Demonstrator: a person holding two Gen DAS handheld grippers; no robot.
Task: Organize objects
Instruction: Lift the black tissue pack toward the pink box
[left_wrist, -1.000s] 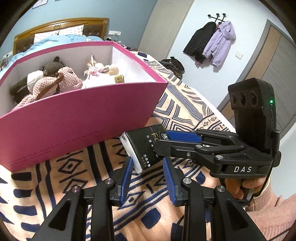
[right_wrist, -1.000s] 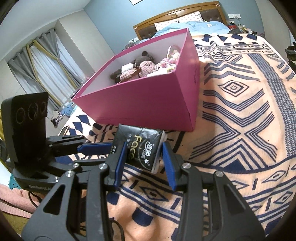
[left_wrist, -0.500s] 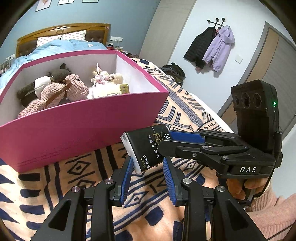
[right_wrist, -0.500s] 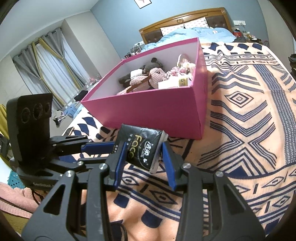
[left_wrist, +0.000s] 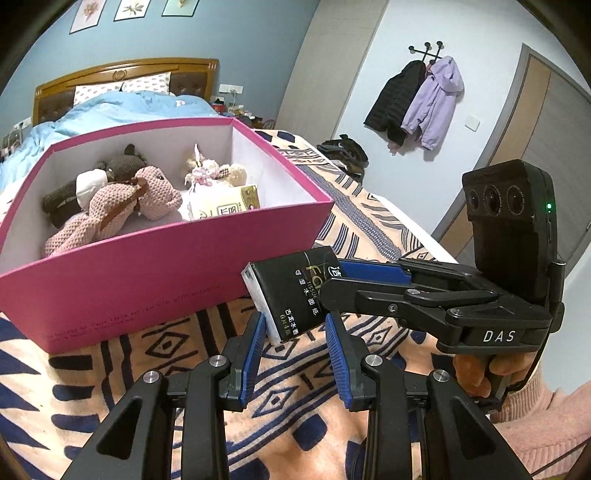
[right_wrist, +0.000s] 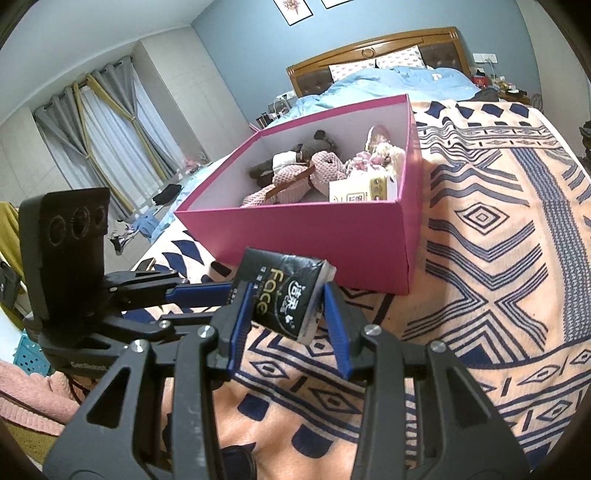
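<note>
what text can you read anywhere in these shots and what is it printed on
"Face" on the black tissue pack; its Chinese lettering I cannot transcribe.
"TISSUE" in small print on that pack.
"DAS" on the right gripper body.
Faint print on the pink box front: unreadable.
Label on the white pack in the box: too blurred.

Both grippers now sit higher over the bed than a second ago. The tissue pack, clamped in the right gripper, rises with them and shows against the pink box's front wall nearer its rim. More of the box's inside comes into sight: the pink knitted plush and the cream packet beside it show more fully. In the left wrist view the left gripper closes in on the pack's lower end.
</note>
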